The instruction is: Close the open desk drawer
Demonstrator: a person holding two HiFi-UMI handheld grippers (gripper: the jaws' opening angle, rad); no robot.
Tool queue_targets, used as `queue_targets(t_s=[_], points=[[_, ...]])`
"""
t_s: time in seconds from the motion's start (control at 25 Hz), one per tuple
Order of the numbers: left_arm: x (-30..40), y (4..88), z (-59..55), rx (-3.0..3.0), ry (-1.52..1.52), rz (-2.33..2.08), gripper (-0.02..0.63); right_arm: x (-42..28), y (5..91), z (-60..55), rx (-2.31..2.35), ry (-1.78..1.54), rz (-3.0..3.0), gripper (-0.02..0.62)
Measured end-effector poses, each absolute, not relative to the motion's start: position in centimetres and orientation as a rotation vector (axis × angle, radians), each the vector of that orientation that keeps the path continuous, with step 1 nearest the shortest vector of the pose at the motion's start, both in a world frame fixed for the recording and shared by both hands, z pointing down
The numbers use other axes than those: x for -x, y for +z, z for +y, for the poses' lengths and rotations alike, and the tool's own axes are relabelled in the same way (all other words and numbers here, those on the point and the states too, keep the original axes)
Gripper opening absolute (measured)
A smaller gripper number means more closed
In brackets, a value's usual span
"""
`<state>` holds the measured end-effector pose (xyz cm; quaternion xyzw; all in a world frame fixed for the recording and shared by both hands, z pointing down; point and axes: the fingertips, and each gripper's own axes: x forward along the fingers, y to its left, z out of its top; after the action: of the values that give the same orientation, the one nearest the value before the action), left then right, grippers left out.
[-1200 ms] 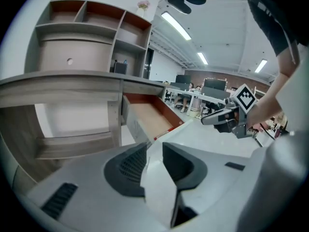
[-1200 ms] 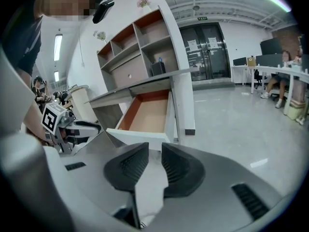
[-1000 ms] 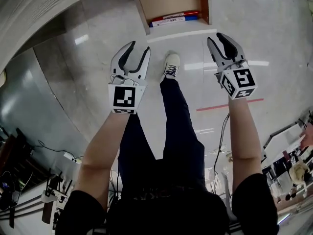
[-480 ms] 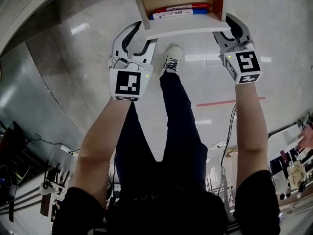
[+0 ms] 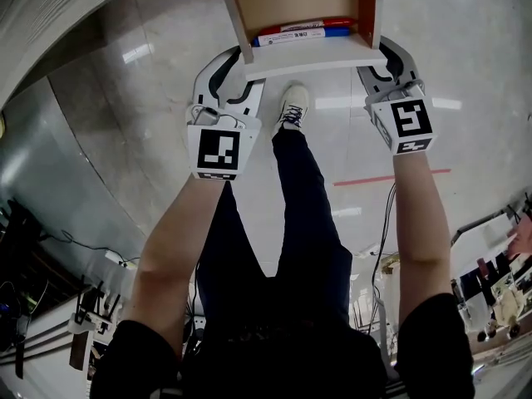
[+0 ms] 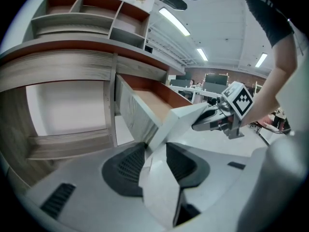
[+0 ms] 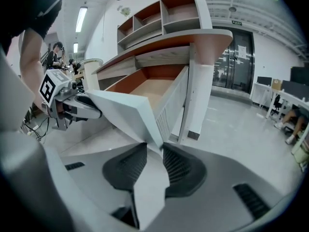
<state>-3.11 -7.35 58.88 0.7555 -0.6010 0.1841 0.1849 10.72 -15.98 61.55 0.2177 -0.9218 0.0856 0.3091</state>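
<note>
The open drawer sticks out of the wooden desk [image 6: 72,64], and its white front panel [image 5: 316,56] faces me. Red and blue markers [image 5: 291,32] lie inside, against the front. My left gripper [image 5: 241,63] sits at the panel's left corner, my right gripper [image 5: 384,56] at its right corner. Both sets of jaws have just been closing with the panel between them. In the left gripper view the panel corner [image 6: 181,117] fills the gap between the pads of the left gripper [image 6: 155,146]. In the right gripper view the right gripper [image 7: 154,149] likewise pinches the other corner [image 7: 128,110].
Shelves [image 7: 164,13] stand on the desk top above the drawer. My legs and a white shoe [image 5: 291,106] are on the glossy floor below the drawer. A red line [image 5: 391,175] crosses the floor at right. Other people and desks are far off.
Both grippers moved forward from below the drawer up to its front panel. Their jaws now straddle the panel's two corners and have narrowed onto them.
</note>
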Motion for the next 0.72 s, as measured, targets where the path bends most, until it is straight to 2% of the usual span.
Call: queue_targets(t_s=[0.72], points=[[3.2, 53.9, -7.2, -2.149, 0.444, -1.709, 0.144, -11.4, 56.9, -14.5, -0.676, 0.303, -2.471, 0.115]])
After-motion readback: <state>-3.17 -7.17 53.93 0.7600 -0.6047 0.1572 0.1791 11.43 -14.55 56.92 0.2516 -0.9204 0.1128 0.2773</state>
